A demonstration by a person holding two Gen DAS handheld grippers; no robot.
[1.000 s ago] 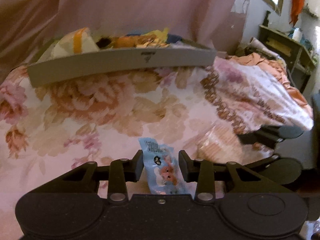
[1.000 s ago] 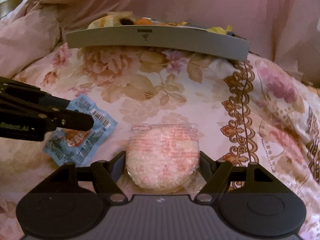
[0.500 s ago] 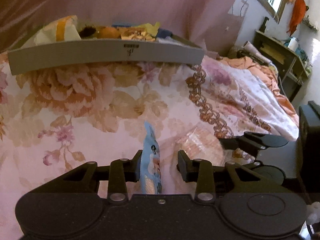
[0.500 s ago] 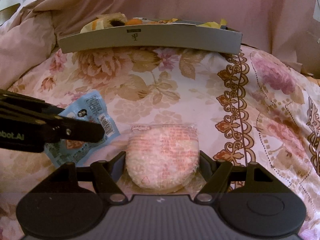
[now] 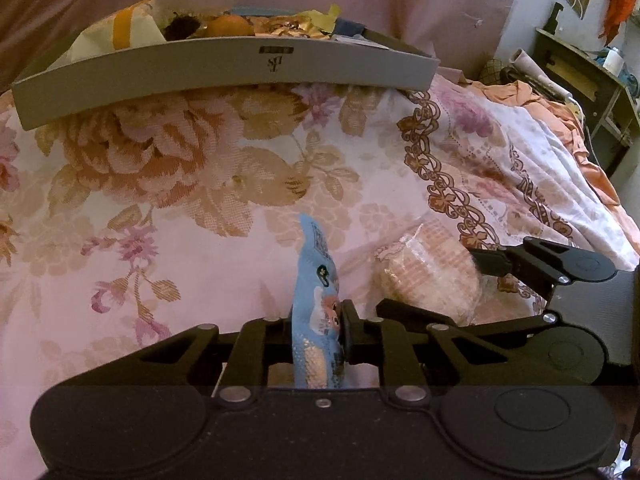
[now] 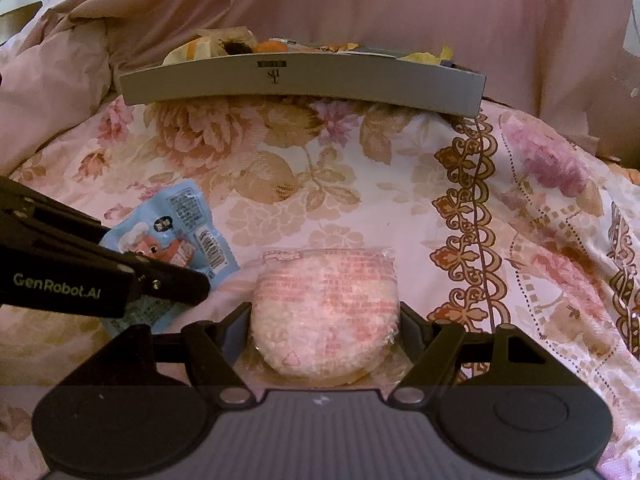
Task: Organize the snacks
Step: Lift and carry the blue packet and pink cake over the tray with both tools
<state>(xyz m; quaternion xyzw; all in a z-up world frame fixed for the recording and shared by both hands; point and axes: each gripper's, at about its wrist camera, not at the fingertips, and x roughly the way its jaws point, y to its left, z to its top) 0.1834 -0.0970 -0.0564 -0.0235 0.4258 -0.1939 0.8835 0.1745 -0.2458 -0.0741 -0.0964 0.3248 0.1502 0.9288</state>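
My left gripper [image 5: 316, 332] is shut on a blue snack packet [image 5: 316, 280], which stands on edge between the fingers. The packet also shows in the right wrist view [image 6: 176, 236], with the left gripper [image 6: 160, 284] across it. My right gripper [image 6: 324, 324] holds a round pink wrapped snack [image 6: 326, 312] between its fingers, resting low over the floral bedspread. That snack also shows in the left wrist view [image 5: 432, 276], to the right of the blue packet. A grey box [image 5: 224, 76] holding several snacks stands at the far side of the bed; it also shows in the right wrist view [image 6: 304, 84].
The floral bedspread [image 5: 200, 184] covers the bed. A pink curtain [image 6: 360, 4] hangs behind the box. Bunched pink bedding [image 6: 52, 92] lies at the left. Dark shelving with clutter [image 5: 580, 68] stands at the far right, beyond the bed edge.
The left gripper's fingers closed on the blue packet, turning it from flat to on edge and lifting it. The right gripper kept its hold on the pink snack and hardly moved.
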